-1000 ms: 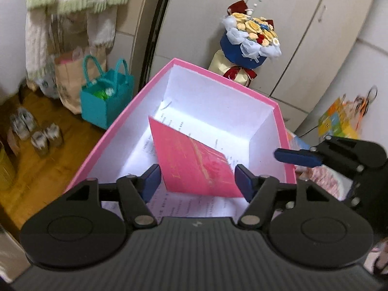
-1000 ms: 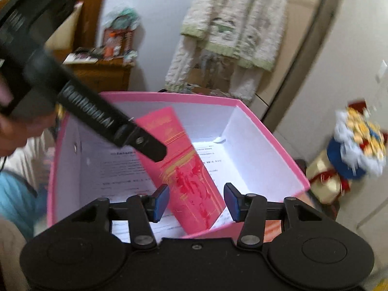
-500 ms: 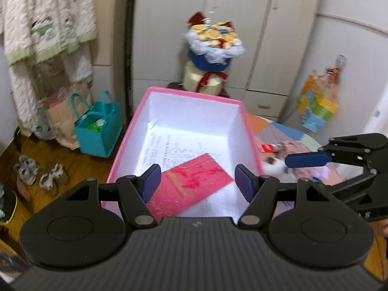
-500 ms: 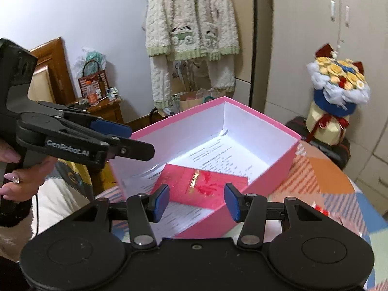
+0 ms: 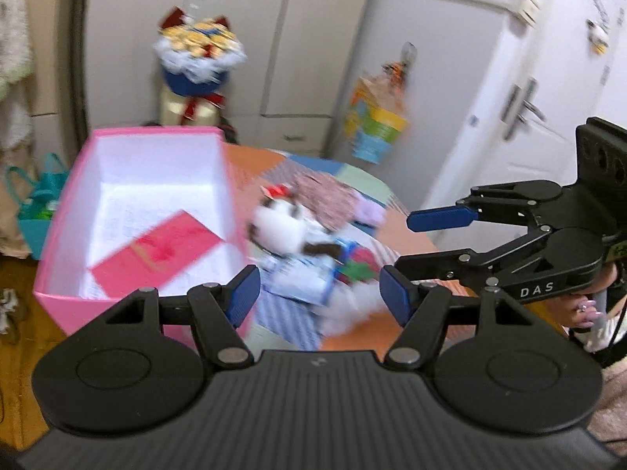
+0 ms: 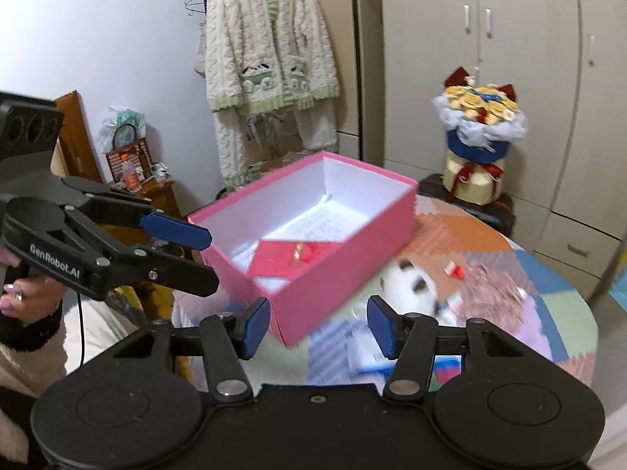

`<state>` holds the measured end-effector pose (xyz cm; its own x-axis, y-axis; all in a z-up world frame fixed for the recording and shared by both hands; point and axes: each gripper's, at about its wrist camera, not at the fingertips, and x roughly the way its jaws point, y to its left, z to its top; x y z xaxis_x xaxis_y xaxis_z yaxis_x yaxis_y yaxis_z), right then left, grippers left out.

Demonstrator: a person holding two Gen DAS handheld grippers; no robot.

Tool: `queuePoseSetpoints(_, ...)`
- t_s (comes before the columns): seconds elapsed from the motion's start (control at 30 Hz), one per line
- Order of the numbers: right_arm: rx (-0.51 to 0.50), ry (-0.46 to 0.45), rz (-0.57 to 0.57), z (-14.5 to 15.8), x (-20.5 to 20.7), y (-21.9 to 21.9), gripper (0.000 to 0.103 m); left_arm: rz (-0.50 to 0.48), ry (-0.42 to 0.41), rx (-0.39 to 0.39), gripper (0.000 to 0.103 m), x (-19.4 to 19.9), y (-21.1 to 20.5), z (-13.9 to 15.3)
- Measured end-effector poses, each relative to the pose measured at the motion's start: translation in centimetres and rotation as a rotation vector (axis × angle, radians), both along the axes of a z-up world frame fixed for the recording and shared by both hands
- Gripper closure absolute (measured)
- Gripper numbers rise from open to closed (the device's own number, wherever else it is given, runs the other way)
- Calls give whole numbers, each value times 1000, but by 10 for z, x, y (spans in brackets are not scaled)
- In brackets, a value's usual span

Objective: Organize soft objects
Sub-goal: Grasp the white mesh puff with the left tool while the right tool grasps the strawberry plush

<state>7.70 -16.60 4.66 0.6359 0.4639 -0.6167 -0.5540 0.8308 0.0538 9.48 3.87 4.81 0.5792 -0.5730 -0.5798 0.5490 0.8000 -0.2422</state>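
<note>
Both cameras have swung from the pink box (image 5: 231, 180) toward the plush toy (image 5: 280, 225); left gripper (image 5: 319, 295) and right gripper (image 6: 318, 327), jaws just opening, stand apart and empty, so center one over the toy before squeezing.

Pink box (image 6: 333, 274) white inside, red card (image 6: 298, 254), white plush toy (image 6: 407, 286) with dark patches, patchwork-patterned worktop (image 6: 548, 274), blue claw pads (image 6: 256, 327).

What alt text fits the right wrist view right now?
An open pink box holding a red envelope sits on a patchwork-covered table, with a blurred white plush toy beside it. The right gripper is open and empty; the left gripper hangs left of the box.
</note>
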Motion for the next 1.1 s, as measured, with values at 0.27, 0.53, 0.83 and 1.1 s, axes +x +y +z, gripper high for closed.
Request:
queuePoseSetpoints(0.27,6,31,-117,-30,-29,-52,40,-59,-21,43,36,-16,-47,-35)
queuePoseSetpoints(0.53,30,70,-178,-70,-19,-84,40,-27,-62,77,31,-11,-90,-82)
queuePoseSetpoints(0.83,82,71,-227,-116,21,-94,40,72,-29,64,22,12,-110,-131)
queuePoseSetpoints(1.1,96,58,-258,-138,56,-96,40,99,-48,102,14,16,-124,-159)
